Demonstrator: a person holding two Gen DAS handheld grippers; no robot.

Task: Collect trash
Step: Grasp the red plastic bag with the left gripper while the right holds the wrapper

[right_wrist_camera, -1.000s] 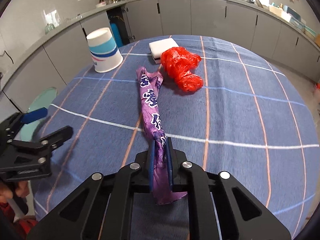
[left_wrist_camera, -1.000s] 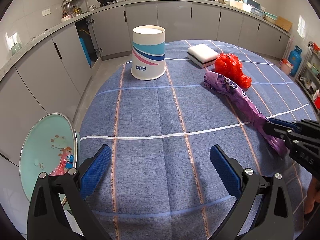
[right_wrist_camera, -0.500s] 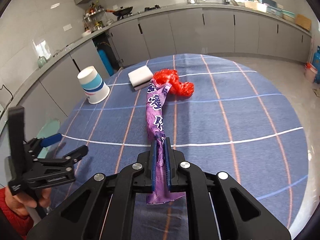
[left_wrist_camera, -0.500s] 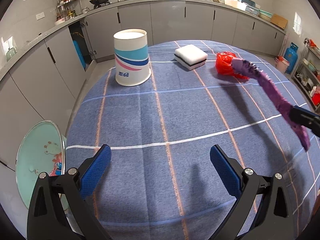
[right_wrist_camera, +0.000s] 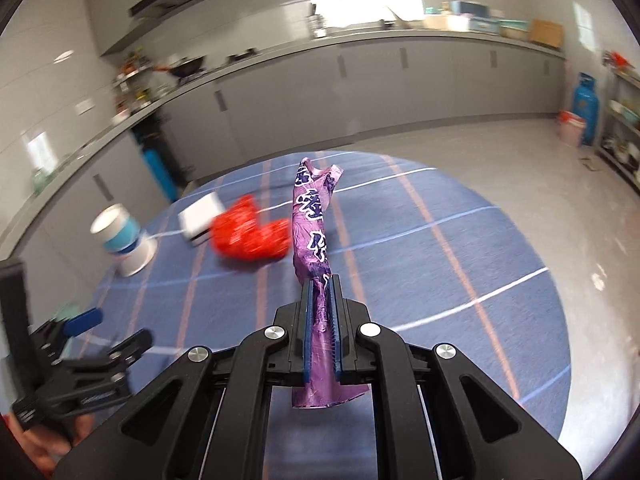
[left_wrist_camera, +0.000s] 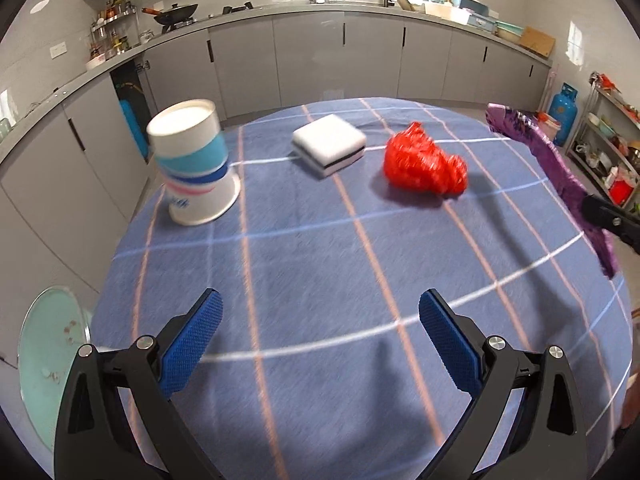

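kitchen, grey cabinets; round table under blue checked cloth (left_wrist_camera: 320, 264).

left wrist view: left gripper (left_wrist_camera: 320, 334) spread wide, nothing between its pads, above the cloth. ahead: upturned white-and-blue paper cup (left_wrist_camera: 194, 168), white sponge block (left_wrist_camera: 329, 145), crumpled red plastic bag (left_wrist_camera: 424, 166). teal round bin (left_wrist_camera: 48, 364) beside the table.

right wrist view: right gripper (right_wrist_camera: 321, 320) clamped on the long purple printed plastic wrapper (right_wrist_camera: 314, 220); wrapper off the cloth, long axis along the fingers, free end pointing away and upward.

Near worktop (left_wrist_camera: 320, 280) ahead of left claw (left_wrist_camera: 320, 332) bare; cup (left_wrist_camera: 194, 168), sponge (left_wrist_camera: 329, 145), red bag (left_wrist_camera: 424, 165) block far side.
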